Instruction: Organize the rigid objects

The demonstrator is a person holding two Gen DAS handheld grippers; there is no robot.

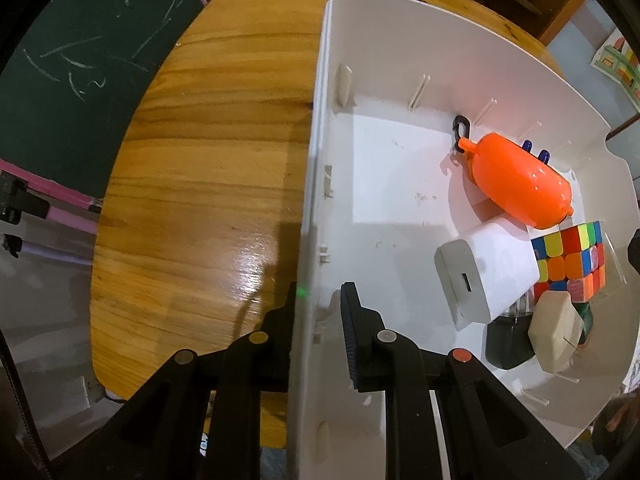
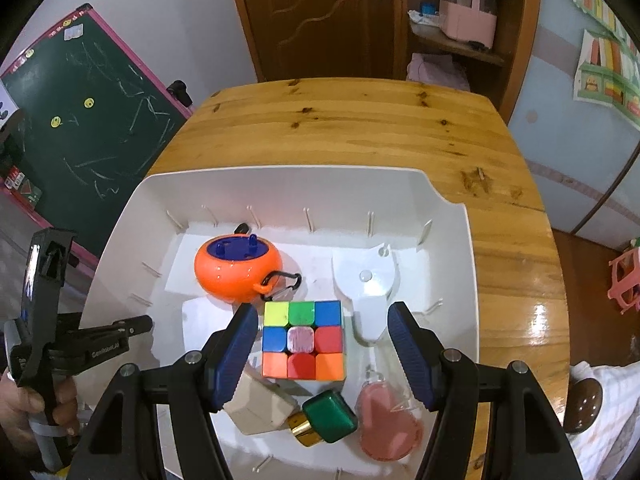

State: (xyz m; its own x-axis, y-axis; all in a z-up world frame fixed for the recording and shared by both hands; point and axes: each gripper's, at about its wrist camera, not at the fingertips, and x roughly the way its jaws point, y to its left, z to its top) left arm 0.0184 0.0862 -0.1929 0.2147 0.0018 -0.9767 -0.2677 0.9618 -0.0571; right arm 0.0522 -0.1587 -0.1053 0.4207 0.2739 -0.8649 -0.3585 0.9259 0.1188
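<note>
While the left gripper (image 1: 316, 300) clamps the near side wall of the white bin (image 1: 320, 128), one finger outside and one inside, the right gripper (image 2: 320, 344) hangs over the bin's interior with its jaws open and nothing between the pads. The colour cube (image 2: 303, 339) lies on the bin floor directly below the gap between the right fingers, apart from both.

Nearest the right gripper, along the front of the bin, a beige block (image 2: 260, 406) lies just beside a green-capped bottle with a gold collar (image 2: 326, 416), and a clear pink heart-shaped piece (image 2: 386, 428) lies to the right of the bottle. To the right of the cube lies a white charger (image 2: 370, 300); in the left wrist view this charger (image 1: 490, 274) touches the cube (image 1: 570, 262) and partly covers a dark object whose kind cannot be told.

Behind the cube sits an orange rounded case (image 2: 236, 270) with a blue top and a black carabiner clip (image 2: 282, 282) at its side, close to the rear wall of the bin.

The bin rests on a wooden counter (image 2: 360, 120). Beyond the counter stand a green chalkboard with a pink frame (image 2: 84, 120), a brown door (image 2: 320, 12) and a shelf holding a pink container (image 2: 468, 20).
</note>
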